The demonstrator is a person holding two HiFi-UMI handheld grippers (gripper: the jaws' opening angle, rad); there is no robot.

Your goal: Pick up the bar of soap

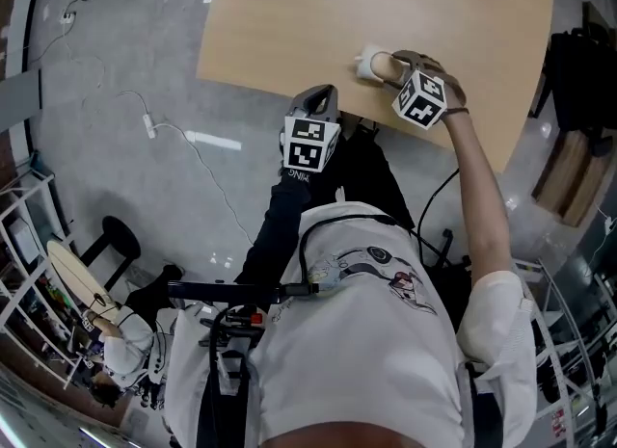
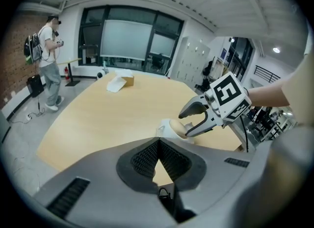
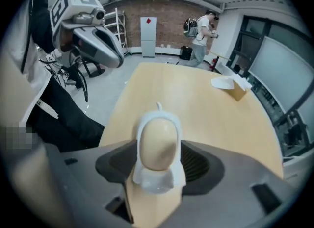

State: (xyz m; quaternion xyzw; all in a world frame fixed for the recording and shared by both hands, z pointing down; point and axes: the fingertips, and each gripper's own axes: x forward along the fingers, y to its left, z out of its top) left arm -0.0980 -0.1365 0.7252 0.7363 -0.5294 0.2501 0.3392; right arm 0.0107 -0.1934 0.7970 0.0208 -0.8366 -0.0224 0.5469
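Pale table [image 1: 386,13] holds the soap [image 3: 158,139] on its dish [image 3: 156,184] between the right gripper's [image 3: 157,152] wide-open jaws, gripping nothing; closing low might catch the dish too.

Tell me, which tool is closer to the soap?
Right. The right tool has its open jaws either side of the soap; the left tool, shut, hangs just off the table edge, apart from it.

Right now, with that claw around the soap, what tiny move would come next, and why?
Probably close the right claw on the bar of soap. Its jaws stand open on either side of the bar, which lies in a white dish on the table, not yet gripped.
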